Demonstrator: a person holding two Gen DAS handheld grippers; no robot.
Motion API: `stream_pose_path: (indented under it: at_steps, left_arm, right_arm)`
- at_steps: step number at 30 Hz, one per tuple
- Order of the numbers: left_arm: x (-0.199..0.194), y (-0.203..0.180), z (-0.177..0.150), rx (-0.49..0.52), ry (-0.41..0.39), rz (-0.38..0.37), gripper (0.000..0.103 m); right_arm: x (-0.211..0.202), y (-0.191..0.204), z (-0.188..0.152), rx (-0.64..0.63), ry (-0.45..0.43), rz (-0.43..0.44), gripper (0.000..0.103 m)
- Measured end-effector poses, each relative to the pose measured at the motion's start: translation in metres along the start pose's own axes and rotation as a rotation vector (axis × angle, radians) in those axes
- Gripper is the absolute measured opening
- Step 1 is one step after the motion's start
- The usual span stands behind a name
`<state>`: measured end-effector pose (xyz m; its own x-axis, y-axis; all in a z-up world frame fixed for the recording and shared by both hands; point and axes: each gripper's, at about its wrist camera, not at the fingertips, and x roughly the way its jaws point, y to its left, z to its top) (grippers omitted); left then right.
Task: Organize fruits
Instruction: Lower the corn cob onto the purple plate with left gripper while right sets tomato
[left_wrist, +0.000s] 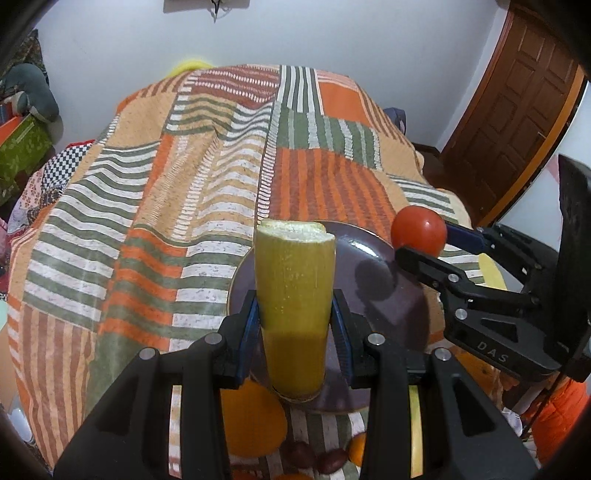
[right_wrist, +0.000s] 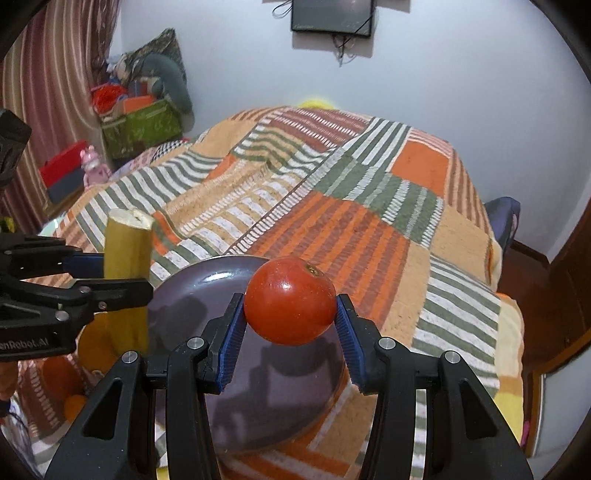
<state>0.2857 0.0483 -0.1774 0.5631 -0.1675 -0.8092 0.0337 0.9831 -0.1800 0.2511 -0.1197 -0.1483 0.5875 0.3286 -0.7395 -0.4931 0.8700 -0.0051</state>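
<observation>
My left gripper (left_wrist: 295, 325) is shut on a yellow-green cut squash piece (left_wrist: 295, 280), held upright above the near edge of a dark purple plate (left_wrist: 388, 291). My right gripper (right_wrist: 290, 314) is shut on a red tomato (right_wrist: 290, 301), held above the same plate (right_wrist: 280, 384). In the left wrist view the tomato (left_wrist: 419, 232) and the right gripper (left_wrist: 424, 242) hang over the plate's right rim. In the right wrist view the squash piece (right_wrist: 127, 254) and the left gripper (right_wrist: 110, 275) are at the left.
The plate lies on a bed with an orange, green and white striped cover (left_wrist: 166, 206). Oranges (left_wrist: 253, 417) and small dark red fruits (left_wrist: 314, 458) lie near the plate's front edge. A yellow plate (left_wrist: 491, 269) is at the right. A wooden door (left_wrist: 517, 110) stands far right.
</observation>
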Motion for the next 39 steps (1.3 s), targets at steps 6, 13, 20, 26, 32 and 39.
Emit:
stream_pose_path:
  at_steps: [6,13,20,26,32,39]
  left_arm:
    - [0.022,0.004,0.012,0.014,0.025,0.015,0.037]
    - [0.047,0.009,0.022,0.011,0.077,-0.003,0.037]
    - [0.065,0.011,0.028,0.013,0.124,-0.012,0.037]
    - [0.077,0.016,0.026,0.001,0.162,-0.023,0.037]
    - [0.080,0.015,0.026,0.009,0.173,-0.014,0.037]
    - [0.068,0.008,0.025,0.037,0.147,0.008,0.038]
  right_arm:
    - [0.027,0.001,0.009,-0.032,0.071,0.060,0.045]
    - [0.050,-0.001,0.018,-0.051,0.169,0.135,0.045]
    - [0.074,-0.005,0.018,-0.060,0.240,0.139,0.045]
    - [0.081,-0.007,0.017,-0.059,0.261,0.139,0.045]
    - [0.085,-0.007,0.019,-0.067,0.266,0.132,0.046]
    - [0.079,-0.005,0.021,-0.075,0.256,0.105,0.051]
